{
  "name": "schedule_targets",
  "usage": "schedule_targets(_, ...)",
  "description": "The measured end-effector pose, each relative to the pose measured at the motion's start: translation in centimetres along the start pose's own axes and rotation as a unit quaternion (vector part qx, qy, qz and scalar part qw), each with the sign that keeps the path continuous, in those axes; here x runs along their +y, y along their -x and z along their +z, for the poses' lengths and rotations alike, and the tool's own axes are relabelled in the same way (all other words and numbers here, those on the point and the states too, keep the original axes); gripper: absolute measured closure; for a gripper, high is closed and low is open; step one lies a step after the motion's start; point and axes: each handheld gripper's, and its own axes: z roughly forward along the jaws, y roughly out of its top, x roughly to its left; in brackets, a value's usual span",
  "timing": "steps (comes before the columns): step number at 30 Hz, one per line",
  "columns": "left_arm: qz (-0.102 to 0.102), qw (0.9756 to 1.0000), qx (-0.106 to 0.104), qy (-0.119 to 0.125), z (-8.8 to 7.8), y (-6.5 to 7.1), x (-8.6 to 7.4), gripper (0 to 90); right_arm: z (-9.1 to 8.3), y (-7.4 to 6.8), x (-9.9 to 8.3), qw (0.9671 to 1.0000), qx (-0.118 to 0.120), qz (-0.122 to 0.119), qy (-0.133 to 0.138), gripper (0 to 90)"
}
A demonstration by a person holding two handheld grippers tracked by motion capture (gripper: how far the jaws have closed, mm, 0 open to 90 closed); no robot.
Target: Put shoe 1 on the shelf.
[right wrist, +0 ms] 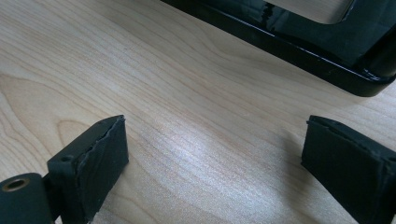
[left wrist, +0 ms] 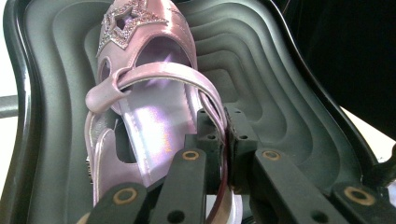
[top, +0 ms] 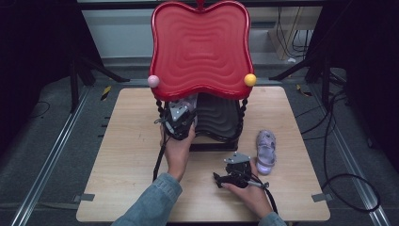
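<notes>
Holding that pink sandal (left wrist: pixel 140 116) is your left gripper (left wrist: pixel 224 154), jaws pinched tight on the thin edge of the shoe's heel strap, so that grip looks solid. You've got the sandal lying on the black lower tray (left wrist: pixel 280 93) of the two-tier stand, star-decorated toe pointing away from you, sole down on the ribbed surface. In the high view your left gripper (top: pixel 179 120) is tucked under the red apple-shaped top tray (top: pixel 200 47), at the left side of the black tier. Moving right, your right gripper (top: pixel 233 174) sits low over the wooden table (top: pixel 127 141) just in front of the stand's base, jaws spread wide with nothing between them, only bare wood. Further right, the second pink sandal (top: pixel 266 151) lies flat on the table just beside that gripper, toe pointing away from you.
</notes>
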Motion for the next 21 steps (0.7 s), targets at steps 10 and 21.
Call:
schedule_targets(10,-0.005,1.0,0.001,-0.007,1.0,0.6,0.2,84.8,0.0,0.0,0.0,1.0,0.0,-0.002,0.001,7.4)
schedule_targets(21,-0.008,0.9995,-0.007,-0.028,2.1,0.9,0.1,82.3,0.0,0.0,0.0,1.0,0.001,-0.003,0.001,7.4)
